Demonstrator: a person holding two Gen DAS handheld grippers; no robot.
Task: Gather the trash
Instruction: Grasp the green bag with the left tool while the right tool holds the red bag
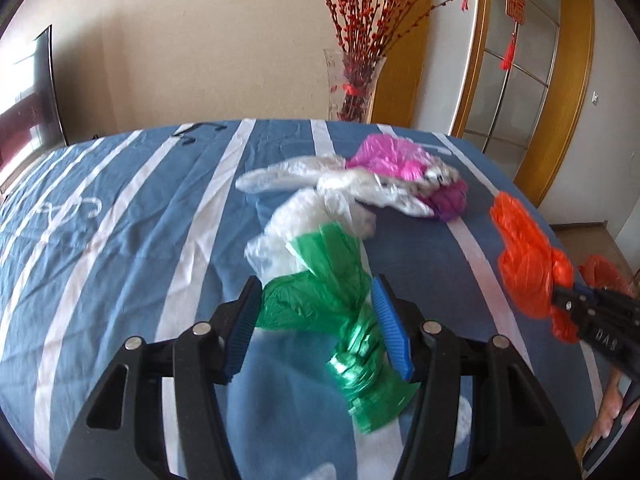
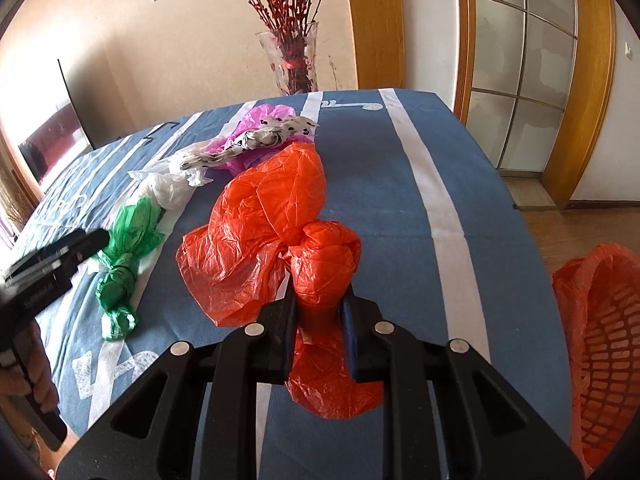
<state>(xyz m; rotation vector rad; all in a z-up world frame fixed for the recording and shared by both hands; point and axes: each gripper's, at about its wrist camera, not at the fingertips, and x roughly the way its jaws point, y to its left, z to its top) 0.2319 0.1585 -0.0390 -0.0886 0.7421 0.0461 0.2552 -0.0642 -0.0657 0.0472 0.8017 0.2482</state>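
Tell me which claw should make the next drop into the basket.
Right. The right claw is already shut on the orange bag, and the basket sits on its side. The left claw is open around the green bag.

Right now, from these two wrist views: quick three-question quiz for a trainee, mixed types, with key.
1. True or false: the right gripper is shut on the orange bag.
2. Which bag lies between the left gripper's open fingers? A) pink bag B) green bag C) orange bag
3. Fill in: the basket off the table's right edge is lined with an ______ bag.

Key
1. True; its fingers pinch the bag at the knot.
2. B; the green bag sits between the fingers, which are spread and not closed on it.
3. Orange.
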